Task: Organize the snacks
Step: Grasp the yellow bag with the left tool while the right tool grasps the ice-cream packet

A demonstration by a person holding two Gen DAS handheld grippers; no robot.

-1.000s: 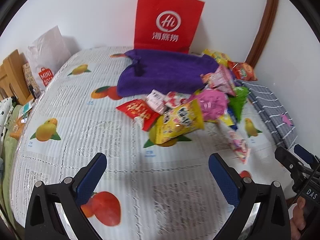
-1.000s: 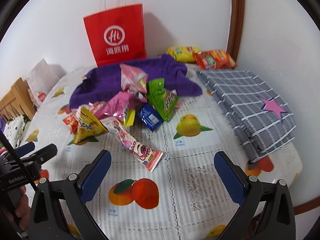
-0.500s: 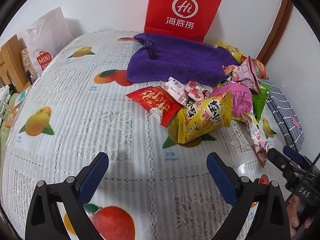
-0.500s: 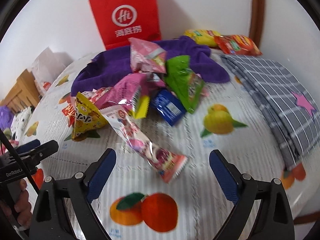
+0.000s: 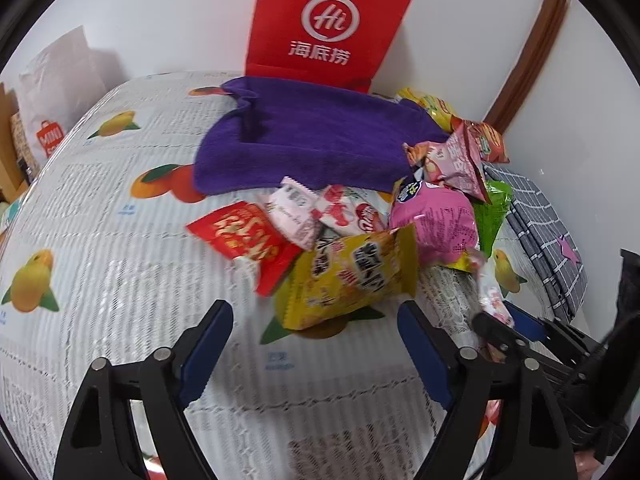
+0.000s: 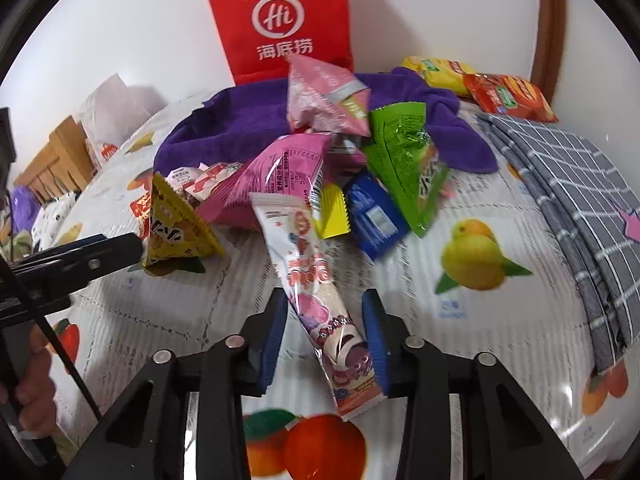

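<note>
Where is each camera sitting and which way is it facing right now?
Left wrist: on the left gripper, facing the snack pile; its open fingers frame the yellow bag; right gripper at its right edge.
Right wrist: on the right gripper, facing the pile; its fingers straddle the long pink packet; left gripper and hand at left.
Shared: red bag, purple towel.

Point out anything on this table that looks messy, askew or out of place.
The snacks lie in a jumbled heap, packets overlapping at odd angles, the pink bag leaning on others. The purple towel beneath is rumpled. Two packets, yellow and red, sit apart by the wall. The long pink packet sticks out between the right hand-held gripper fingers.
</note>
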